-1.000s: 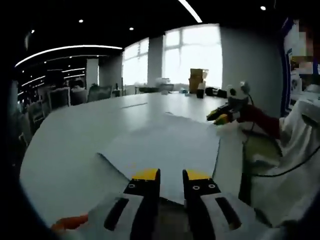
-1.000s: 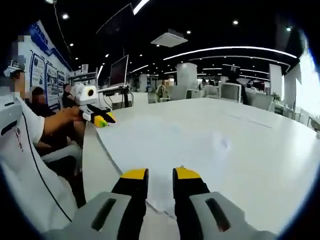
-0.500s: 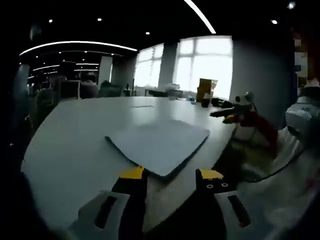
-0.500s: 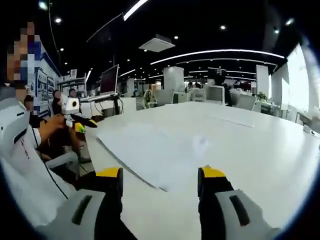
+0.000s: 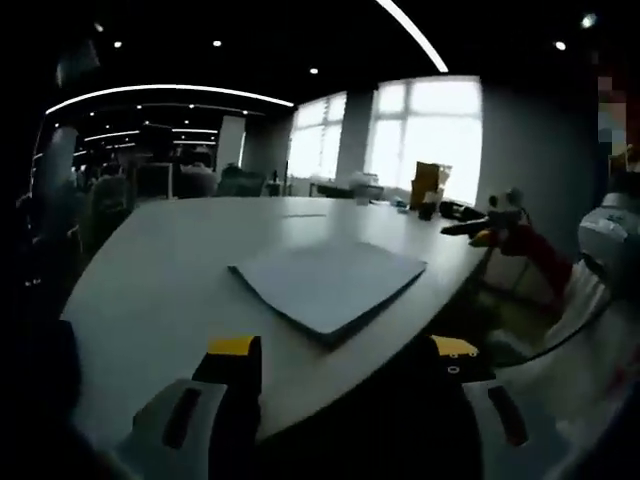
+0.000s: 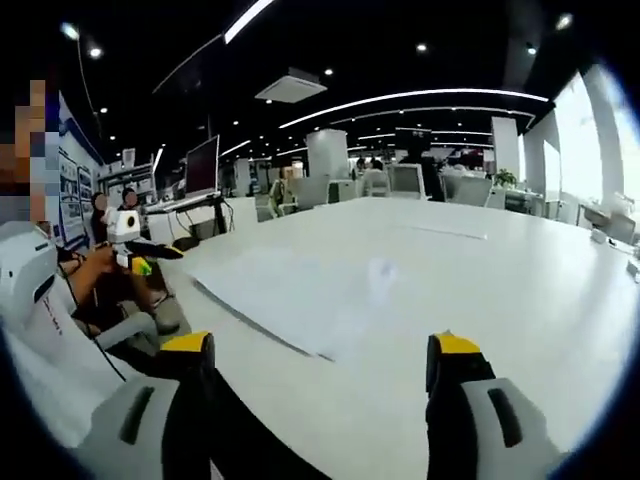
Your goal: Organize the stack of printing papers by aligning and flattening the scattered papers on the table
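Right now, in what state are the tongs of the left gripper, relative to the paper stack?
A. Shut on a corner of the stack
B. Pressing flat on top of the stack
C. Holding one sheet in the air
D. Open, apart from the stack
D: the left gripper has its tongs spread wide, short of the paper stack, which lies flat on the table.

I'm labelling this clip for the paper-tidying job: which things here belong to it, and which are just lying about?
Job:
paper stack
table
left gripper, open
right gripper, open

Lying about:
cardboard box by the window
monitor
chairs at the far side
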